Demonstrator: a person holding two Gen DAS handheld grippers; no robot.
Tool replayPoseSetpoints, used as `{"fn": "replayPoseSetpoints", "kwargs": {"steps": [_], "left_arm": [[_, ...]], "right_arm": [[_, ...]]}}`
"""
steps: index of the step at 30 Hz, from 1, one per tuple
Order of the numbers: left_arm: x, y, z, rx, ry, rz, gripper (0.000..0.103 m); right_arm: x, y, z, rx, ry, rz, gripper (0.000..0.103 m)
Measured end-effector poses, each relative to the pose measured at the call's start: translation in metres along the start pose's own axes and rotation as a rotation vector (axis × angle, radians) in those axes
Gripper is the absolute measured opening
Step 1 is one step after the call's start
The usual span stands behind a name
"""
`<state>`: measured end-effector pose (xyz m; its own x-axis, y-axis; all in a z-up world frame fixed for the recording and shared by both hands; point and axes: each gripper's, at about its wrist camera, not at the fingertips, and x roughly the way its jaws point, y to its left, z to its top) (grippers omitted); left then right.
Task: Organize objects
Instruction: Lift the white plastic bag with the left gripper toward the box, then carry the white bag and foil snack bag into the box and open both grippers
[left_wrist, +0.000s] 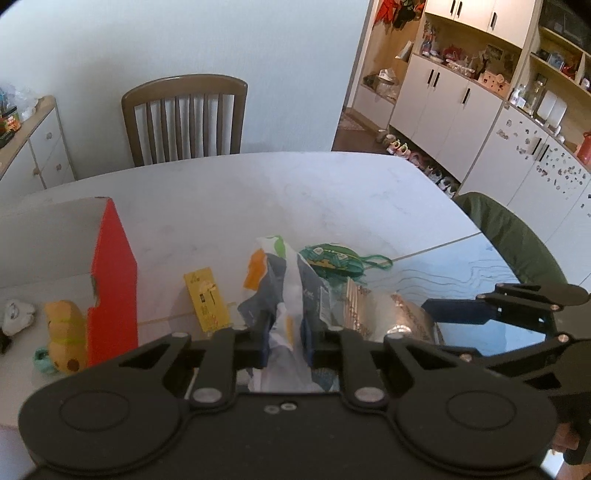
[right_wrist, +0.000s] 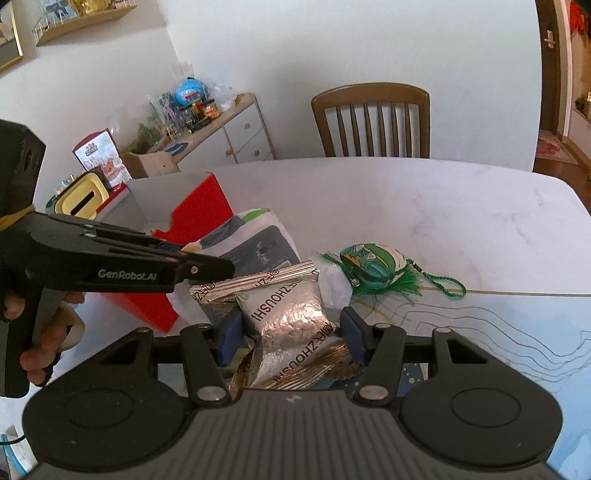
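Two packets are in my grip over the white marble table (right_wrist: 424, 206). My left gripper (left_wrist: 286, 339) has its jaws pinched tight on a crumpled white, grey and orange plastic packet (left_wrist: 284, 280), which stands up between the pads. My right gripper (right_wrist: 291, 338) is clamped on a silver foil pouch (right_wrist: 284, 314) printed with black lettering; its jaws sit about half apart, the blue pads pressing the pouch's sides. Both tools point steeply down, side by side, the right one at 3 o'clock in the left wrist view. A hand (right_wrist: 44, 328) wraps the left tool's handle. Beyond the pouch, at 1 o'clock, lies a green tasselled ornament (right_wrist: 373, 271) on the tabletop. At 10 o'clock stands an open red box (left_wrist: 114, 280), with a yellow card (left_wrist: 207, 299) just beside it. A wooden chair (left_wrist: 184, 118) waits at 12 o'clock.
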<state>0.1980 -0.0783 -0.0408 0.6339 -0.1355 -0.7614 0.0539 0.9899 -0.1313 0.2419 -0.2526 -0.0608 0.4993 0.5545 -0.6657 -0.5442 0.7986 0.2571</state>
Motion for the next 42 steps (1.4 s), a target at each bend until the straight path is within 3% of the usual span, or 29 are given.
{"fn": "replayPoseSetpoints", "kwargs": {"steps": [11, 19, 42], "left_arm": [[-0.046, 0.016, -0.012, -0.041, -0.038, -0.025, 0.016], [-0.073, 0.047, -0.022, -0.074, -0.073, -0.026, 0.016], [-0.130, 0.183, -0.039, -0.096, -0.111, 0.003, 0.016]], "right_arm": [[-0.033, 0.031, 0.001, 0.010, -0.041, 0.004, 0.056], [-0.034, 0.069, 0.007, 0.011, -0.060, -0.020, 0.056], [0.033, 0.214, 0.040, -0.013, -0.054, -0.031, 0.056]]}}
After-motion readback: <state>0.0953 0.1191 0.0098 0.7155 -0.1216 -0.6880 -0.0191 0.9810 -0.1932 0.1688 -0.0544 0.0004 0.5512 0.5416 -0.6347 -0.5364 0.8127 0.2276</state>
